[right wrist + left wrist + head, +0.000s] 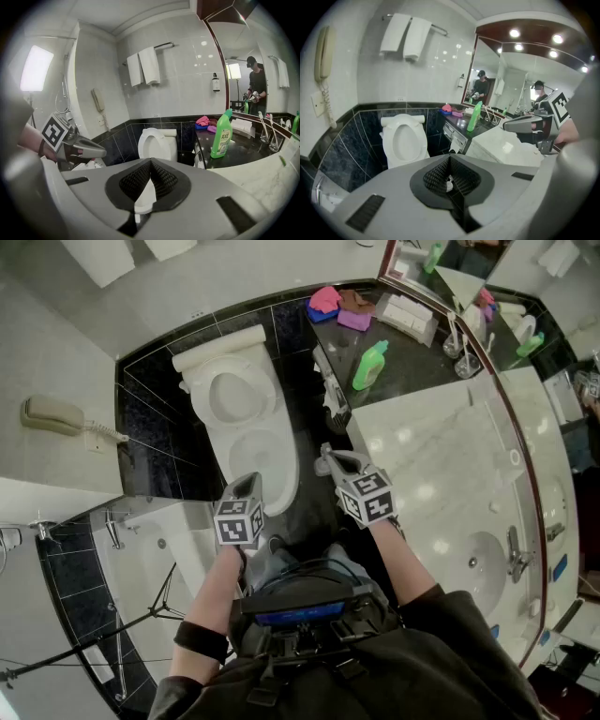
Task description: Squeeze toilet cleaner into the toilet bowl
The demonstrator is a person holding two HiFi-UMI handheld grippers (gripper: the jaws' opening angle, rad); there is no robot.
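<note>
Head view shows both tools held low ahead of the person, w/ the left gripper [247, 482] over the near rim of the toilet [286, 465] and the right gripper [328, 461] just beside that toilet, on the vanity side. We find the left gripper [451, 180] clenched, pads meeting and nothing btwn them; the right gripper [150, 180] is likewise clenched and empty. The task item, a green toilet cleaner bottle [370, 365], stands upright on the dark countertop [412, 371], well apart from both tools, cap on. The right gripper view gives it clearly [221, 133], label facing out; the left gripper view has it further off [475, 117]. Pink and purple cloths [337, 307] lie behind it on the same counter, not touching it. The bowl appears uncovered, w/ the seat raised against the tank, so no prep seems needed there. Assessment: task not begun; the step in hand is the approach to the bottle. Next move, in our judgement, calls for the right gripper, being nearer the counter, to release its jaws, travel up and across to the bottle, and close on the mid-body. Whether the cap needs opening first we cannot tell. Risk noted: the plastic body may flex, so a hard grip could discharge cleaner early.
</note>
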